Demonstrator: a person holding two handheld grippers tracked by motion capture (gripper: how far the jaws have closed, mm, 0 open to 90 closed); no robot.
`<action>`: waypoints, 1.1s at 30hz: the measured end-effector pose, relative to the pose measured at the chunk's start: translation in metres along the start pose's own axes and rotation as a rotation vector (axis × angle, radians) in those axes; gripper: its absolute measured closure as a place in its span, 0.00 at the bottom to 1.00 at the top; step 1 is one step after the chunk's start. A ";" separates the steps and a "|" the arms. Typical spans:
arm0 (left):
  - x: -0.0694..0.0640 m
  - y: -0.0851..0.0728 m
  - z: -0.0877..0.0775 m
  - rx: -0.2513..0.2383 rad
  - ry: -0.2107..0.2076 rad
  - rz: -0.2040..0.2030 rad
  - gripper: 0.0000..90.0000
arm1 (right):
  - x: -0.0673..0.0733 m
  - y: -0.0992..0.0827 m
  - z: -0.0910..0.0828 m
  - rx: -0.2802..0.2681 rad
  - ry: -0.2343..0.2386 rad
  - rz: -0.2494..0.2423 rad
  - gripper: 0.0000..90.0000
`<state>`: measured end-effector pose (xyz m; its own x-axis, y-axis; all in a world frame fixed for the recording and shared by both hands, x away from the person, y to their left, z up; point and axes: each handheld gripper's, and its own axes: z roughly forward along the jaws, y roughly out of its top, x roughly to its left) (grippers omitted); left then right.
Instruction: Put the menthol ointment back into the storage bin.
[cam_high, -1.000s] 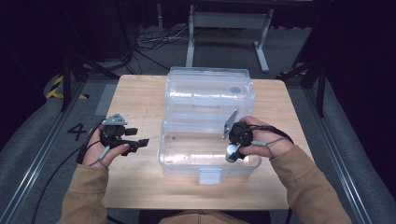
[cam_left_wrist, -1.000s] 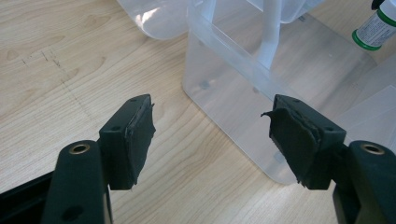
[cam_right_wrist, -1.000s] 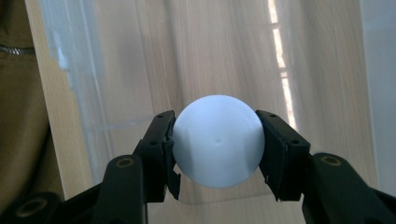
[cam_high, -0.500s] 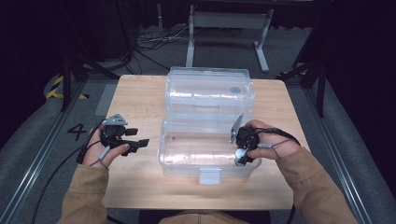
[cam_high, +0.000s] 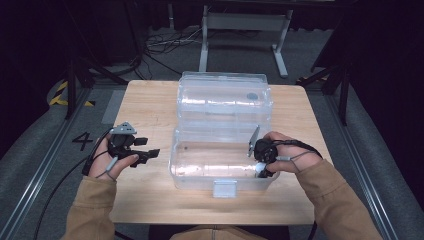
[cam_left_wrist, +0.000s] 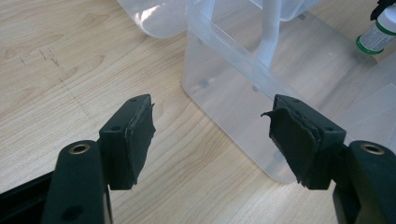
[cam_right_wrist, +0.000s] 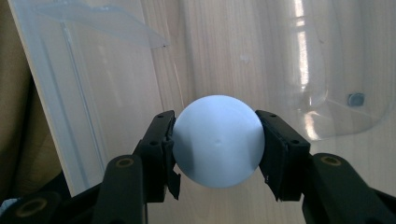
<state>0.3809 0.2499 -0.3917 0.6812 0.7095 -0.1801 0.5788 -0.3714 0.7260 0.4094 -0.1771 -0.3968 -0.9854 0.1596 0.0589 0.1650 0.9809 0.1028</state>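
A clear plastic box (cam_high: 200, 172) stands on the wooden table with its lid (cam_high: 225, 97) folded back behind it. My right gripper (cam_high: 261, 162) hangs over the box's right end, pointing down, shut on a white bottle (cam_high: 259, 169). In the right gripper view the bottle's round white end (cam_right_wrist: 217, 140) sits pressed between both pads (cam_right_wrist: 273, 144), with the box wall (cam_right_wrist: 93, 93) beneath. The left gripper view shows that bottle (cam_left_wrist: 376, 32) with a green band, inside the box (cam_left_wrist: 224, 88). My left gripper (cam_high: 149, 148) rests left of the box, open and empty (cam_left_wrist: 212, 126).
The box's latch tab (cam_high: 225, 188) hangs at its front wall, near the table's front edge. Bare wood (cam_high: 145, 107) lies left of the box. Cables (cam_high: 160, 45) and a metal stand (cam_high: 240, 30) occupy the floor beyond the table.
My right gripper with the bottle has shifted slightly to the right over the box. The left gripper has stayed where it was.
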 end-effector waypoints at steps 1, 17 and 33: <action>0.000 0.000 0.000 0.000 0.002 0.002 0.35 | 0.000 0.000 0.001 0.002 0.002 -0.001 0.56; 0.001 -0.001 0.000 -0.001 0.000 -0.002 0.35 | 0.000 0.006 0.011 0.048 0.015 -0.010 0.56; 0.001 -0.001 0.001 0.005 -0.003 -0.003 0.34 | -0.002 0.004 0.012 0.074 0.012 0.001 0.56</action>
<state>0.3812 0.2501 -0.3928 0.6804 0.7093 -0.1843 0.5833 -0.3719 0.7222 0.4115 -0.1724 -0.4081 -0.9846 0.1594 0.0711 0.1618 0.9864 0.0291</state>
